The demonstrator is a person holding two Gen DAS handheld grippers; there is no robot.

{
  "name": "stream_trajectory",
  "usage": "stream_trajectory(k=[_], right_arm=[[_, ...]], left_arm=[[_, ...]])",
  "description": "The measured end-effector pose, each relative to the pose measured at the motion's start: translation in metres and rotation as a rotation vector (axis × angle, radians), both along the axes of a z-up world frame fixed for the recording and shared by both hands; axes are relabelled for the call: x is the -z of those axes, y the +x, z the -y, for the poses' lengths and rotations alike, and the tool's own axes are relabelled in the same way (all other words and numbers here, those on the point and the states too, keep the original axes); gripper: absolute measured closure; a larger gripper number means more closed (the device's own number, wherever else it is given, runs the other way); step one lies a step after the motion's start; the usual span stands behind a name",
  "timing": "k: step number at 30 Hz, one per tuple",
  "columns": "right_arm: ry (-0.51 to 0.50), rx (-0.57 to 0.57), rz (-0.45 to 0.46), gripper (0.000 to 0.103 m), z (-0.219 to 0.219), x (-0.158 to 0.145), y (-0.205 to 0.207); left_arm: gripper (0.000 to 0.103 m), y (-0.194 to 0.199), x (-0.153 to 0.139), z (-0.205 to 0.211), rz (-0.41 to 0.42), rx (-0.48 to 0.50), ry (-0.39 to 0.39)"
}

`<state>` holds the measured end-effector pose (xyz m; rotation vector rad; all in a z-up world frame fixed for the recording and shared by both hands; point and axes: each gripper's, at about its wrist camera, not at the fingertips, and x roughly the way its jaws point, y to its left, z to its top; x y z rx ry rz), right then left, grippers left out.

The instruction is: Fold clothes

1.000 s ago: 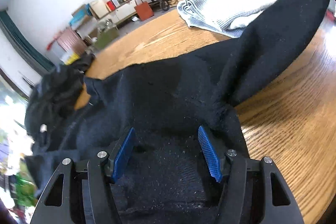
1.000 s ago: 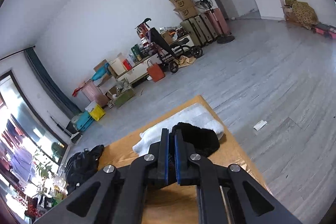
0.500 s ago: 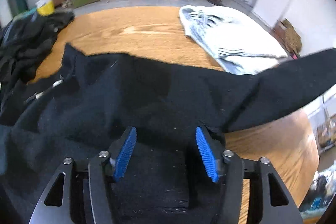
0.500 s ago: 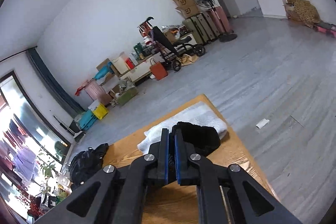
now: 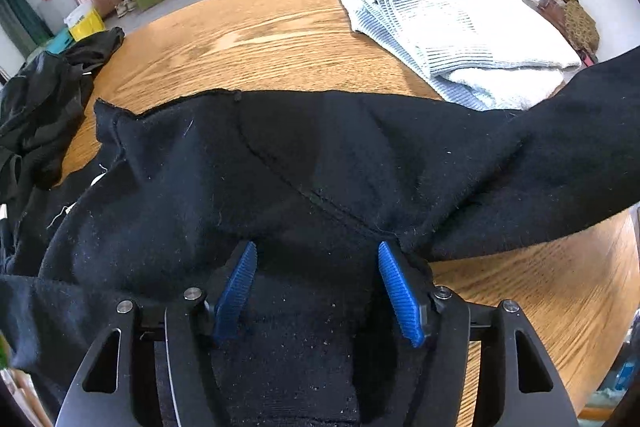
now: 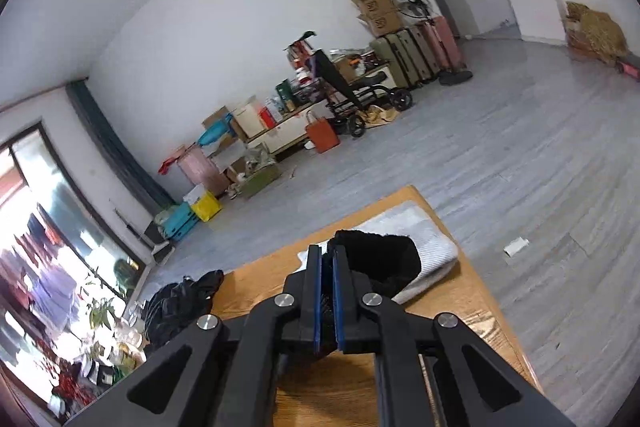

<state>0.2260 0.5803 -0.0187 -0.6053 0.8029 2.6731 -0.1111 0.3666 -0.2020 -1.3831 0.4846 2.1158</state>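
A black sweater (image 5: 280,167) lies spread on the wooden table (image 5: 240,35). My left gripper (image 5: 316,251) points down onto its body near the armpit seam. Its jaws are opening, with black fabric lying between the blue pads (image 5: 396,291) and bunched over their tips. One sleeve (image 5: 560,155) stretches off to the right, lifted clear of the table. In the right wrist view my right gripper (image 6: 327,251) is shut on the end of that sleeve (image 6: 384,263), held above the table (image 6: 332,387).
A folded pale ribbed knit (image 5: 452,27) lies at the table's far right corner, also seen as the pale knit (image 6: 424,239). A heap of black clothes (image 5: 36,107) sits at the far left edge. Boxes, suitcases and a cart stand along the far wall.
The left gripper has tipped and rolled over the sweater, so more of the table shows. The held sleeve now runs lower across the right side. The right gripper rose a little, still shut.
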Motion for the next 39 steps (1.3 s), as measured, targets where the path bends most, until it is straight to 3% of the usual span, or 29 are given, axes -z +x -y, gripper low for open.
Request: stream_trajectory(k=[3, 6, 9, 11, 16, 21, 25, 28, 31, 33, 34, 35, 37, 39], right_arm=[[0.021, -0.028, 0.001, 0.097, 0.015, -0.01, -0.006], [0.042, -0.06, 0.019, 0.097, 0.032, -0.017, -0.018], [0.091, -0.124, 0.034, 0.097, 0.06, -0.027, -0.039], [0.123, -0.196, 0.029, 0.097, 0.089, -0.036, -0.058], [0.176, -0.431, 0.036, 0.097, 0.184, -0.046, -0.119], [0.126, -0.746, 0.049, 0.097, 0.323, -0.014, -0.186], [0.074, -0.931, 0.147, 0.097, 0.44, 0.048, -0.242], [0.046, -0.986, 0.288, 0.097, 0.507, 0.115, -0.274], [0.057, -1.0, 0.422, 0.096, 0.549, 0.179, -0.293], [0.075, -1.009, 0.452, 0.09, 0.554, 0.193, -0.293], [0.084, -1.013, 0.464, 0.068, 0.556, 0.198, -0.292], [0.093, -1.017, 0.476, 0.055, 0.557, 0.204, -0.291], [0.09, -1.047, 0.467, 0.055, 0.549, 0.2, -0.279], [0.063, -1.079, 0.403, 0.044, 0.521, 0.175, -0.256]], left_arm=[[0.036, 0.003, -0.002, 0.008, -0.002, 0.0, 0.039], [0.036, -0.002, -0.009, 0.053, 0.174, -0.053, 0.332], [0.036, -0.004, -0.02, 0.127, 0.343, -0.169, 0.681], [0.036, 0.002, -0.03, 0.182, 0.339, -0.25, 0.785], [0.033, 0.028, -0.042, 0.291, 0.206, -0.417, 0.788], [0.031, 0.069, -0.039, 0.396, 0.013, -0.616, 0.788], [0.031, 0.08, -0.017, 0.442, -0.006, -0.707, 0.877], [0.031, 0.08, -0.012, 0.461, -0.004, -0.78, 0.869], [0.031, 0.076, -0.004, 0.467, -0.022, -0.857, 0.805], [0.031, 0.077, -0.001, 0.475, -0.027, -0.9, 0.76], [0.031, 0.075, 0.001, 0.477, -0.03, -0.91, 0.749], [0.031, 0.074, 0.004, 0.478, -0.028, -0.914, 0.742], [0.031, 0.071, 0.008, 0.477, -0.023, -0.919, 0.73], [0.031, 0.068, 0.006, 0.469, -0.023, -0.891, 0.719]])
